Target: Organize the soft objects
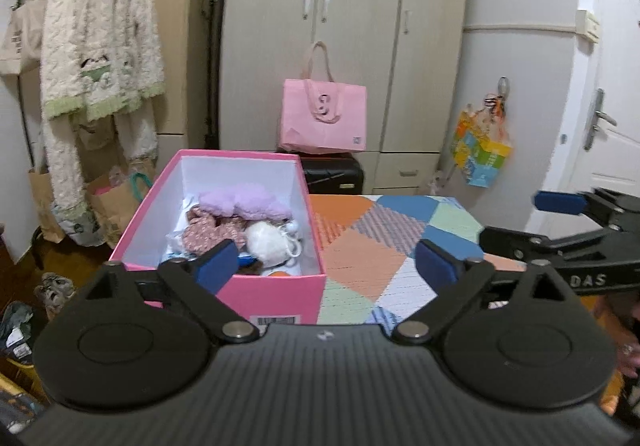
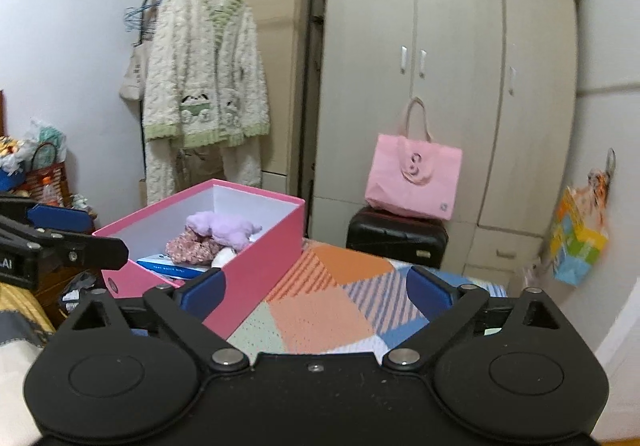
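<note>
A pink box (image 1: pixel 280 296) with white inner walls stands on a patchwork-patterned table (image 1: pixel 360 246). Inside lie a fluffy lilac plush (image 1: pixel 240 200), a pink floral cloth (image 1: pixel 208 232), a white soft item (image 1: pixel 266 242) and more. My left gripper (image 1: pixel 326 266) hangs wide open just in front of the box, nothing between its blue pads. My right gripper (image 2: pixel 316 292) is also wide open and empty, to the right of the pink box (image 2: pixel 264 262), over the table (image 2: pixel 320 310). The lilac plush (image 2: pixel 224 226) and floral cloth (image 2: pixel 188 248) show there too. Each gripper appears at the edge of the other's view.
A pink tote bag (image 1: pixel 324 118) sits on a black suitcase (image 1: pixel 334 174) before a beige wardrobe (image 1: pixel 352 26). A fluffy cream robe (image 1: pixel 100 46) hangs on a rack at left, paper bags (image 1: pixel 112 202) below. A colourful bag (image 1: pixel 480 154) hangs by the white door (image 1: pixel 604 106).
</note>
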A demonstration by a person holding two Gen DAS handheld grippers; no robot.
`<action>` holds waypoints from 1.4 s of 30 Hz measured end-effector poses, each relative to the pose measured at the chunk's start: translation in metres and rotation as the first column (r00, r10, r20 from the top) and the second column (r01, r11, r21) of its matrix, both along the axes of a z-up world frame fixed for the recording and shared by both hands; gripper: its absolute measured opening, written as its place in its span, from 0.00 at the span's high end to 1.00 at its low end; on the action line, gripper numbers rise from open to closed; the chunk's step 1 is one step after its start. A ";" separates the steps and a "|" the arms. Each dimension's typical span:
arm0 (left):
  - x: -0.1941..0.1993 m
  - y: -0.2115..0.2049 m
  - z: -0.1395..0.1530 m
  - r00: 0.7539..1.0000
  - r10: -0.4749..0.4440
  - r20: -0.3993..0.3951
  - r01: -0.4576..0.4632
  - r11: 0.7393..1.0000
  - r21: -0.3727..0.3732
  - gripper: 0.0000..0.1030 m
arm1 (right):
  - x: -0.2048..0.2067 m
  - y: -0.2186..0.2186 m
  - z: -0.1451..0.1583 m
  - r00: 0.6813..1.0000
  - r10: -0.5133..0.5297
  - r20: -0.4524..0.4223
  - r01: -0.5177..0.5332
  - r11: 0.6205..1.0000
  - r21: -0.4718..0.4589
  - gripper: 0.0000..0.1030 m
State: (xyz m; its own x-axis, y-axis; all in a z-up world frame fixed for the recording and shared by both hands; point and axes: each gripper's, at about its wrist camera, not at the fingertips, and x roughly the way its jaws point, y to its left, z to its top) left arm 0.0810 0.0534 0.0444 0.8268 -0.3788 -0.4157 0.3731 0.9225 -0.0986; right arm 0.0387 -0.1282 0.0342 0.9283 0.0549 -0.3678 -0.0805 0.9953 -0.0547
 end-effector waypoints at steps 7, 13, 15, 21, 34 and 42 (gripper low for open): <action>0.007 -0.003 -0.007 0.992 0.127 -0.024 -0.124 0.988 0.091 0.00 | -0.008 0.006 -0.008 0.995 -0.077 -0.061 0.080 0.996 0.040 0.00; -0.007 -0.007 -0.009 0.993 0.109 0.055 -0.115 0.985 0.126 0.00 | -0.022 0.001 -0.013 0.995 -0.075 -0.062 0.081 0.992 0.094 0.00; -0.008 -0.015 -0.012 0.992 0.107 0.072 -0.117 0.981 0.156 0.00 | -0.025 -0.002 -0.014 0.994 -0.098 -0.054 0.103 0.988 0.115 0.00; -0.016 -0.029 -0.020 0.994 0.091 0.067 -0.099 0.987 0.126 0.00 | -0.034 -0.002 -0.020 0.989 -0.142 -0.043 0.144 0.987 0.064 0.00; -0.039 -0.037 -0.024 0.987 0.127 0.104 -0.139 0.983 0.119 0.00 | -0.055 -0.006 -0.022 0.973 -0.231 0.011 0.231 0.973 0.012 0.00; -0.046 -0.041 -0.028 0.975 0.158 0.158 -0.182 0.971 0.157 0.00 | -0.060 0.002 -0.028 0.971 -0.237 0.025 0.237 0.971 0.015 0.00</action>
